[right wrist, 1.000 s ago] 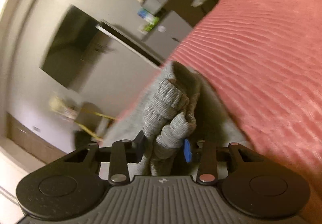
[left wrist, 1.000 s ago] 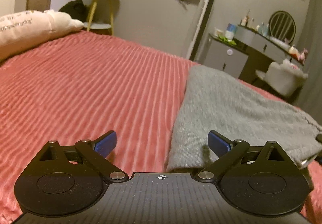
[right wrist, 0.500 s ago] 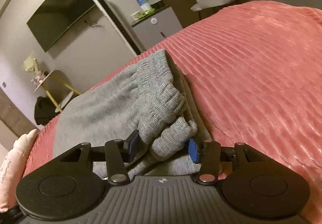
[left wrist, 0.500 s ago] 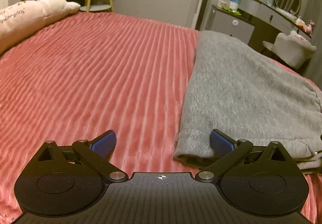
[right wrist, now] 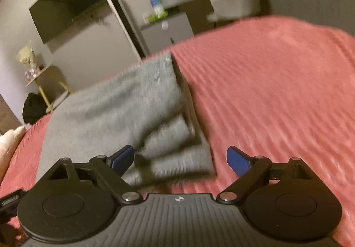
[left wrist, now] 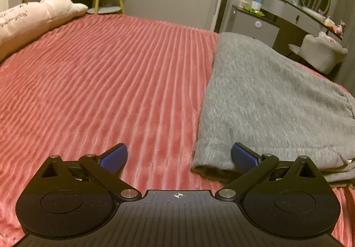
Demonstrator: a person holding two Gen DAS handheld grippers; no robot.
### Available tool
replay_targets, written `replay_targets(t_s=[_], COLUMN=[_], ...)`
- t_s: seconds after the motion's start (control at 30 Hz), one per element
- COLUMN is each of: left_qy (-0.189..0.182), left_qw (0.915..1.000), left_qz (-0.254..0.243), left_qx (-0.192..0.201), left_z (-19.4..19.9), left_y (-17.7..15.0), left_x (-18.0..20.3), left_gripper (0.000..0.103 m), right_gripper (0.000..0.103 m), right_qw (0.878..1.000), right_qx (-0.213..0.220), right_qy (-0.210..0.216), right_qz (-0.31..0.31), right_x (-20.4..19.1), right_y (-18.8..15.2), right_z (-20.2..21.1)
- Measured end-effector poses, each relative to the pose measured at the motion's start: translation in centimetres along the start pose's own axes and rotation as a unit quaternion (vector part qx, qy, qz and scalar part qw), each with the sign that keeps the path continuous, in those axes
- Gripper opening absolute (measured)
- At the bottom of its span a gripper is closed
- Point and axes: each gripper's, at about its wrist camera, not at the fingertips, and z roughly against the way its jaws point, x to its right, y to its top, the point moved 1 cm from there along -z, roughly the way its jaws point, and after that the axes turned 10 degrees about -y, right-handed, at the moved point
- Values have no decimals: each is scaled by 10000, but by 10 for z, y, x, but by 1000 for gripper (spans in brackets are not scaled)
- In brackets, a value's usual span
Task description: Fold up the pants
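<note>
Folded grey pants (left wrist: 266,100) (ribbed cuffs stacked), on pink bedspread (left wrist: 111,82)

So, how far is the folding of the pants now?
Mostly done, it seems: the grey pants lie doubled in layers on the red bedspread. The right gripper has just been opening and its pads no longer press the cloth; the left gripper is open too. Perhaps one more fold or some smoothing remains.

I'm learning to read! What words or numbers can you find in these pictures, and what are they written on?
"...you my day": on the cream pillow lying on the red bedspread; its start is cut off and blurry.
Bottles and packets on the dresser: too small to read.
Grey pants: no words showing.
</note>
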Motion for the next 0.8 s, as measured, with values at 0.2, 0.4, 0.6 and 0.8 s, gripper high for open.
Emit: replay_targets(t_s=[0.2,0.4,0.6,0.8], left_qy=[11,-131,-299,-311], left_qw=[9998,9972,9939,9927], left_qz=[-184,-350,-1003,-1098], left_qx=[-123,-653,-350,-390], left_z=[10,24,56,65], left_y=[-7,-17,-24,-21], left_x=[9,22,42,44], left_gripper=[103,103,103,103], right_gripper=[99,99,99,99], right_qw=[9974,9956,9898,9856], right_qx=[-511,-303,68,257], right_qy=[-229,-166,-179,-270], right_qz=[452,865,1413,1652], right_x=[-14,-34,-51,-60], right_y=[-24,-41,-46,-48], right_z=[24,56,77,76])
